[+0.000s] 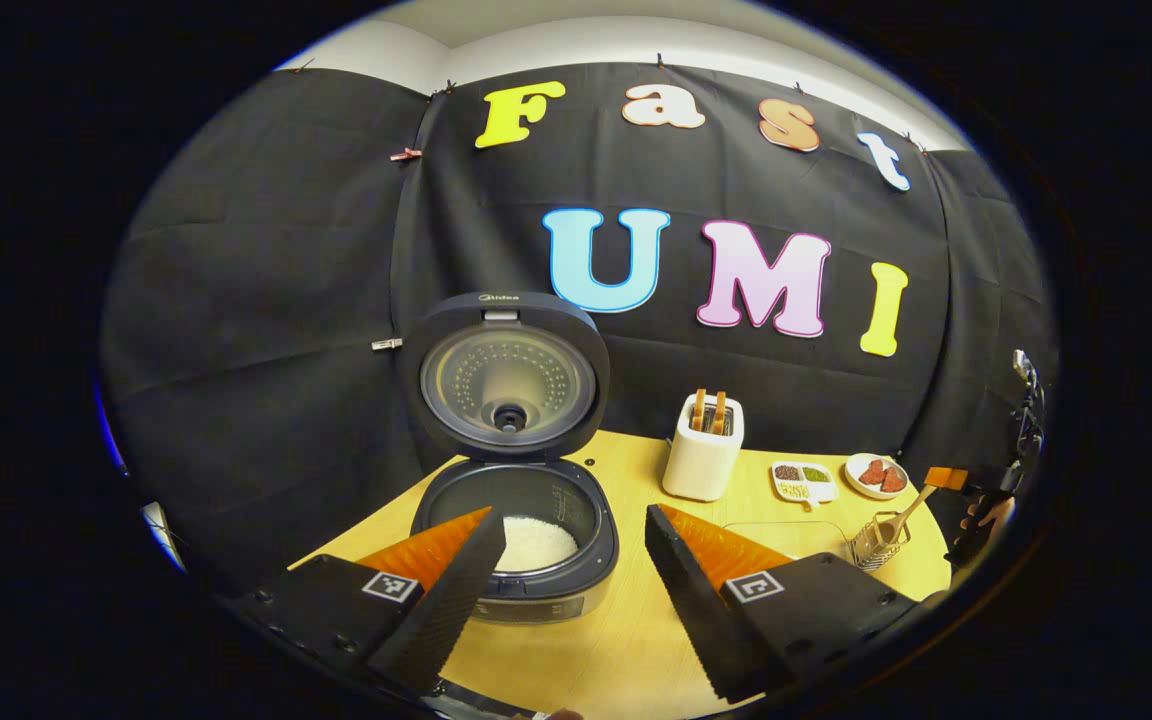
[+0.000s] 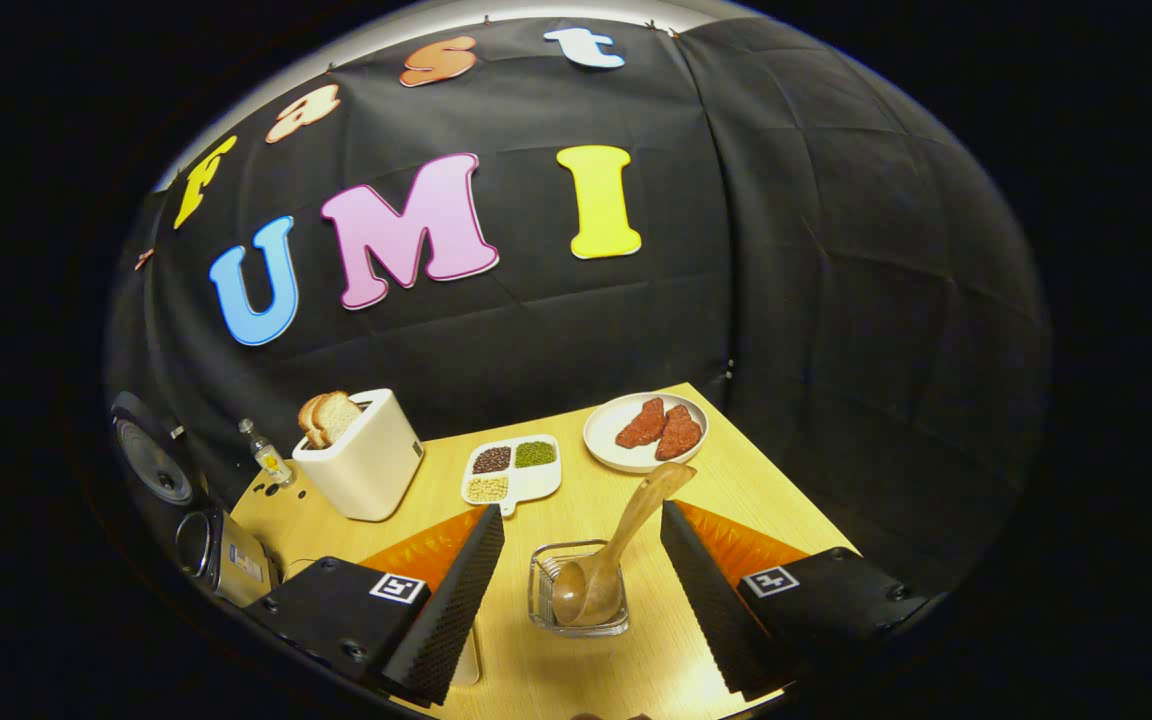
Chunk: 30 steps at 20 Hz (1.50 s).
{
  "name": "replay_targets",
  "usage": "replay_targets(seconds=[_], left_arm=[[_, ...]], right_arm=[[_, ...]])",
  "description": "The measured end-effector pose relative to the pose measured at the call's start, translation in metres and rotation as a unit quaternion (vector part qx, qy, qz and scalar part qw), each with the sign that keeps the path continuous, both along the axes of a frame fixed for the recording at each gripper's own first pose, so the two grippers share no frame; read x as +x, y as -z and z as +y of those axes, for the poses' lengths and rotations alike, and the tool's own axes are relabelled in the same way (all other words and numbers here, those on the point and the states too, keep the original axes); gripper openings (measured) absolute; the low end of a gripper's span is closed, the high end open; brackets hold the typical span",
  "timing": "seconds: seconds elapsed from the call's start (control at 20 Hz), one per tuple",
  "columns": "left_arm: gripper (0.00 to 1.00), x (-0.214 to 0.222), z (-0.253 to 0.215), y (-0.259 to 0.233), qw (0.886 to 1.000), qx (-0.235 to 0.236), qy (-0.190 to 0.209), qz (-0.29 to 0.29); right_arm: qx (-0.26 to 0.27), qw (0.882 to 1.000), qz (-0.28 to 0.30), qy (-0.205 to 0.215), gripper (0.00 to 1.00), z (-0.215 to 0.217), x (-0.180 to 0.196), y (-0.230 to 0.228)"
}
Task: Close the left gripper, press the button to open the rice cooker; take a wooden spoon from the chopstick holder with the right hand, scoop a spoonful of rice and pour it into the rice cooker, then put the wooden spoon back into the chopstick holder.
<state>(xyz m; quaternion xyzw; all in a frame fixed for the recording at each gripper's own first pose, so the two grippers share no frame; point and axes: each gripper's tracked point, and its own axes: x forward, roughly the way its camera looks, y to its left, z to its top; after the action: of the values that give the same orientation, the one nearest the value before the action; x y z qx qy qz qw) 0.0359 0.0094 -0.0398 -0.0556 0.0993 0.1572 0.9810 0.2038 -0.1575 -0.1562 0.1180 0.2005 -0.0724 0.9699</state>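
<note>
The rice cooker (image 1: 516, 520) is standing open; both hand-held grippers, left (image 1: 576, 560) and right (image 2: 581, 570), are hovering apart, wooden spoon (image 2: 616, 550) resting in the holder (image 2: 578, 600) at right's twelve o'clock.

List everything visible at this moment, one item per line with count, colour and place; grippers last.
rice cooker: one, dark grey, lid up, table's left end; white rice inside
toaster: one, cream, mid-table by the wall, bread slices in its slots
divided dish: one, white, three compartments of dark, green and pale grains, right of the toaster
plate: one, white, two red-brown pieces on it, back right corner
chopstick holder: one, wire, near the front edge
wooden spoon: one, light brown, standing bowl-down in the holder
small bottle: one, clear, left of the toaster
table: one, light wood
left gripper: open, in front of the cooker
right gripper: open, either side of the holder, not touching the spoon
</note>
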Motion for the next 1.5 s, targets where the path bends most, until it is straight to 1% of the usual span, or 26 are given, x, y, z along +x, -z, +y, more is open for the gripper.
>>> replay_targets(seconds=[0.15,0.3,0.5,0.55,0.6,0.65,0.7,0.8,0.85,0.9,1.0,1.05,1.1,1.2,1.25,1.4,1.5], left_arm=[[0.95,-0.002,-0.013,0.008,1.000,0.004,-0.009,0.017],[0.95,-0.006,-0.026,0.018,0.999,0.003,-0.016,0.035],[0.96,-0.015,-0.042,0.035,0.998,-0.010,-0.024,0.052],[0.96,-0.019,-0.047,0.042,0.998,-0.013,-0.026,0.060],[0.96,-0.023,-0.051,0.047,0.997,-0.016,-0.028,0.066],[0.96,-0.027,-0.055,0.052,0.997,-0.017,-0.030,0.071],[0.96,-0.031,-0.059,0.059,0.996,-0.019,-0.032,0.076],[0.96,-0.039,-0.062,0.070,0.995,-0.031,-0.040,0.087],[0.96,-0.042,-0.063,0.075,0.994,-0.040,-0.042,0.088],[0.96,-0.046,-0.066,0.077,0.994,-0.050,-0.044,0.087],[0.96,-0.051,-0.070,0.084,0.993,-0.064,-0.042,0.089],[0.96,-0.053,-0.070,0.086,0.993,-0.065,-0.040,0.090],[0.96,-0.053,-0.068,0.087,0.993,-0.065,-0.037,0.089],[0.96,-0.051,-0.067,0.086,0.994,-0.066,-0.023,0.085],[0.96,-0.050,-0.067,0.084,0.994,-0.065,-0.014,0.082],[0.96,-0.044,-0.056,0.073,0.996,-0.055,0.013,0.065],[0.96,-0.044,-0.042,0.068,0.998,-0.027,0.021,0.054]], right_arm=[[0.021,0.999,0.031,0.008,0.99,-0.013,0.009,0.026],[0.031,0.998,0.047,0.004,0.99,-0.021,0.020,0.046],[0.052,0.997,0.064,-0.007,0.98,-0.017,0.041,0.071],[0.058,0.996,0.068,-0.006,0.94,-0.015,0.044,0.076],[0.068,0.996,0.065,-0.004,0.81,-0.014,0.052,0.078],[0.079,0.995,0.062,0.002,0.75,-0.014,0.059,0.078],[0.088,0.994,0.059,0.008,0.72,-0.014,0.063,0.078],[0.095,0.994,0.057,0.019,0.57,-0.019,0.071,0.081],[0.100,0.993,0.064,0.021,0.55,-0.018,0.073,0.085],[0.100,0.992,0.067,0.032,0.46,-0.025,0.073,0.086],[0.105,0.991,0.075,0.037,0.17,-0.023,0.073,0.088],[0.114,0.990,0.075,0.030,0.25,-0.023,0.061,0.075],[0.117,0.990,0.077,0.028,0.18,-0.019,0.066,0.083],[0.110,0.991,0.072,0.019,0.20,-0.014,0.058,0.072],[0.103,0.993,0.061,0.015,0.16,-0.012,0.056,0.062],[0.076,0.997,0.018,0.017,0.16,-0.007,0.048,0.019],[0.064,0.998,-0.007,0.013,0.16,0.001,0.041,-0.014]])
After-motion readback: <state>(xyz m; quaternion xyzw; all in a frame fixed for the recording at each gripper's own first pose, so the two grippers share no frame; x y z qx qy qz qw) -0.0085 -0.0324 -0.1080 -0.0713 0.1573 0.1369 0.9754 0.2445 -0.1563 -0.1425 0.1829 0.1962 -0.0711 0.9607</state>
